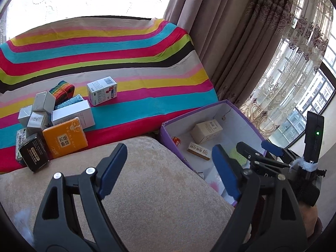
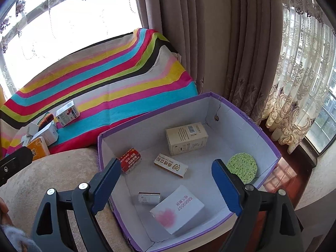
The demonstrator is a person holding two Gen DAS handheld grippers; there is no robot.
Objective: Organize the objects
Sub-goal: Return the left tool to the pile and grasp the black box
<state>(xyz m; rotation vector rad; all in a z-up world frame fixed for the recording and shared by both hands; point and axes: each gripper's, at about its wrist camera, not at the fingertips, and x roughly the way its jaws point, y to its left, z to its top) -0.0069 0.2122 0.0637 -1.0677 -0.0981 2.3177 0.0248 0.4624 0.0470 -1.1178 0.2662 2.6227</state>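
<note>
A purple cardboard box [image 2: 247, 117] with a white inside stands beside a beige cushion. In it lie a beige carton [image 2: 185, 138], a red packet [image 2: 130, 160], a flat yellow-edged box [image 2: 170, 165], a green sponge [image 2: 242, 167], a small white item [image 2: 149, 198] and a white pack with a pink blot [image 2: 178, 211]. My right gripper [image 2: 168, 187] is open and empty above the box. My left gripper [image 1: 168, 172] is open and empty over the cushion [image 1: 147, 189]. A pile of small boxes [image 1: 52, 124], with an orange pack [image 1: 65, 140] and a black box [image 1: 34, 154], lies on the striped blanket. The purple box also shows in the left wrist view [image 1: 168, 126].
A white medicine box [image 1: 102, 90] stands alone on the striped blanket [image 1: 126, 52]. A striped folded cloth [image 1: 63, 89] lies behind the pile. Curtains [image 2: 199, 42] and windows stand behind and to the right. The right gripper [image 1: 258, 153] shows in the left wrist view.
</note>
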